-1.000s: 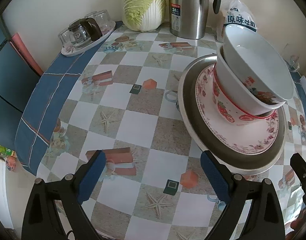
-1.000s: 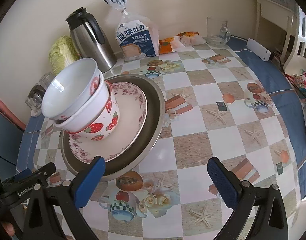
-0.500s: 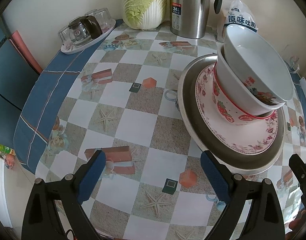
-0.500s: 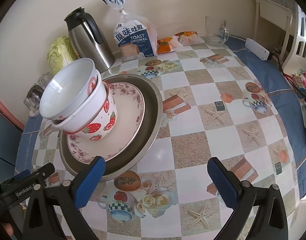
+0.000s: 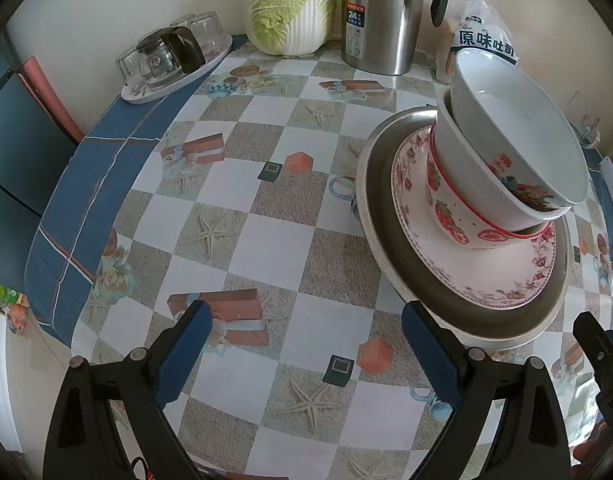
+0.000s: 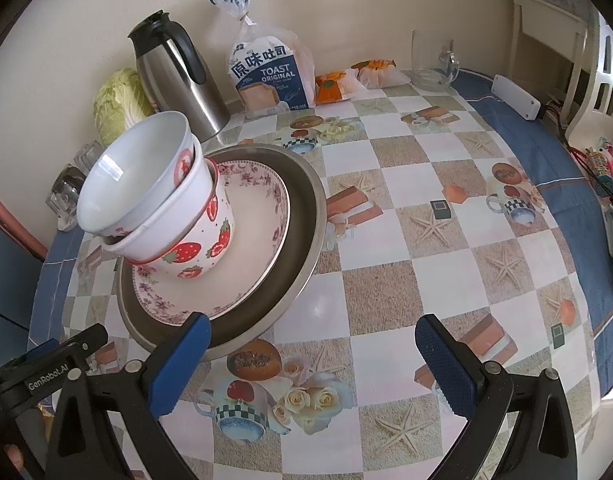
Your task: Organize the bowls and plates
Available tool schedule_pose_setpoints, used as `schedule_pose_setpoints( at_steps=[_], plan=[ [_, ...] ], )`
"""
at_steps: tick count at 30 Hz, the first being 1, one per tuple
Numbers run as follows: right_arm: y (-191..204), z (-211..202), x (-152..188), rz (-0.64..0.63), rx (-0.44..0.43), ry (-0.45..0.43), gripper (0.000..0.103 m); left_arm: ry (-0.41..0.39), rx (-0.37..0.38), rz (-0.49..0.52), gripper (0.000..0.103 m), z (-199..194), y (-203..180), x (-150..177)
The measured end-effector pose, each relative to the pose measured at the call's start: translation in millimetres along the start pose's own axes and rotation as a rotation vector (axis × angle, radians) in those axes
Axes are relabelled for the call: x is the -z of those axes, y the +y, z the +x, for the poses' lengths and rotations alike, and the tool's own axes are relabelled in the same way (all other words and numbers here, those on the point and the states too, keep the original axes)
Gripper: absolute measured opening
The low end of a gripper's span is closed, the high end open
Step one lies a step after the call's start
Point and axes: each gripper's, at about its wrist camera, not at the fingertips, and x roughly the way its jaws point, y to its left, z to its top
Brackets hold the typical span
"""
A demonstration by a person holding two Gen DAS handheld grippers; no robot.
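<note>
While both views show bowls, only the right shows a mug.

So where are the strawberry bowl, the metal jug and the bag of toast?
strawberry bowl (image 6: 194, 236): right wrist view, on its printed side wall.
metal jug (image 6: 174, 80): right wrist view, on its steel body.
bag of toast (image 6: 266, 76): right wrist view, on the blue label.
</note>
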Motion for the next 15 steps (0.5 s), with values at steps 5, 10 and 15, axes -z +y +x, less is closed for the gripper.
schedule_pose_setpoints(
  at_steps=[5, 10, 15],
  plan=[
    [0.6, 0.8, 0.5, -0.003, 0.0, 0.003, 0.103, 0.004, 0.0, 0.001, 0.096, 1.0, -1.1, 0.8],
    [0.6, 1.4, 0.8, -0.002, 0.001, 0.006, 0.103, 0.009, 0.002, 0.002, 0.096, 2.8, -2.0, 0.6],
    [0.7, 1.4, 0.7, -0.003, 0.001, 0.007, 0.103, 0.014, 0.004, 0.003, 0.096, 3.8, -2.3, 1.1]
  ],
)
